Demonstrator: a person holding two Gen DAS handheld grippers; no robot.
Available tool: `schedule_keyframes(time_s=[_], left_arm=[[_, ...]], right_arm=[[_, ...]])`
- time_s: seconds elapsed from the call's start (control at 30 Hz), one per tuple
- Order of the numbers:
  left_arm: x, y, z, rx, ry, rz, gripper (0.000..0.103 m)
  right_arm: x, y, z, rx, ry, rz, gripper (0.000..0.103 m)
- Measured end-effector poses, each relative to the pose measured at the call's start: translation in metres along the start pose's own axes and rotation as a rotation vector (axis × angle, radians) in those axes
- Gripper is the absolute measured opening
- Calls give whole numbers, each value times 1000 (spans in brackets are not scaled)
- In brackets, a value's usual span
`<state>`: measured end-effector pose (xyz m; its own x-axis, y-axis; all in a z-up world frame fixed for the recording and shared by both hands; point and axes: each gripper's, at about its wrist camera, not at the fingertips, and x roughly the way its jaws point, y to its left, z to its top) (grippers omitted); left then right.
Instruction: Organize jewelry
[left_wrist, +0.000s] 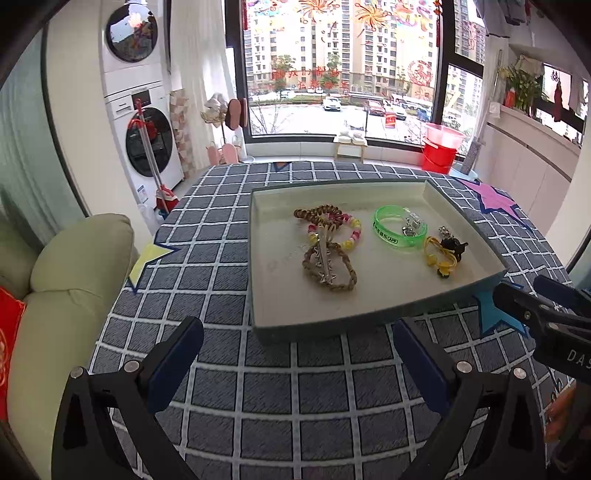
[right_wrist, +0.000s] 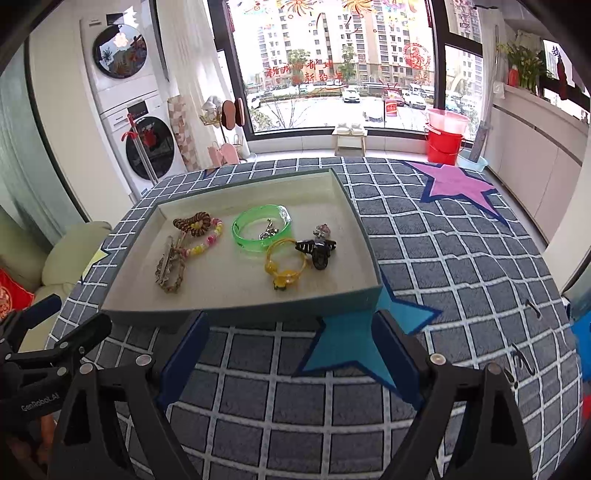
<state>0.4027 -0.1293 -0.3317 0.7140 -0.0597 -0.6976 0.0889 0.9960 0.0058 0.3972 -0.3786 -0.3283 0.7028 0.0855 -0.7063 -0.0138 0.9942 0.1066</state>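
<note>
Now the left gripper (left_wrist: 297, 354) hangs spread wide over the checked cloth (left_wrist: 258, 387), nothing between its pads, just short of the tray (left_wrist: 317, 325). Alongside, the right gripper (right_wrist: 291, 354) gapes just as wide and empty at the tray's near edge. Inside the tray lie a green bangle (right_wrist: 262, 229), a yellow ring (right_wrist: 285, 263), a black clip (right_wrist: 317, 251), a beaded bracelet (right_wrist: 207, 240) and a braided band (right_wrist: 168, 273).

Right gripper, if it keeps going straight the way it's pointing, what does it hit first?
Probably the near wall of the tray, just ahead of the open right gripper. Since it points downward, it might touch the checked tablecloth short of the tray; depth is hard to judge here.
</note>
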Motion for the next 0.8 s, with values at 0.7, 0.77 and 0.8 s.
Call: schedule_keyframes(time_s=[0.7,0.77,0.8], left_arm=[[-35,1,-36,-24,-65,44,103],[-37,1,-38,-25,-66,44,103],[-38,2,-38,-25,-66,44,103]], right_arm=[[-38,12,-40,-32,-64,-25,91],[-40,13,-40,-33,-70,-27,91],[-41,13,-40,-33,-72,-27,91]])
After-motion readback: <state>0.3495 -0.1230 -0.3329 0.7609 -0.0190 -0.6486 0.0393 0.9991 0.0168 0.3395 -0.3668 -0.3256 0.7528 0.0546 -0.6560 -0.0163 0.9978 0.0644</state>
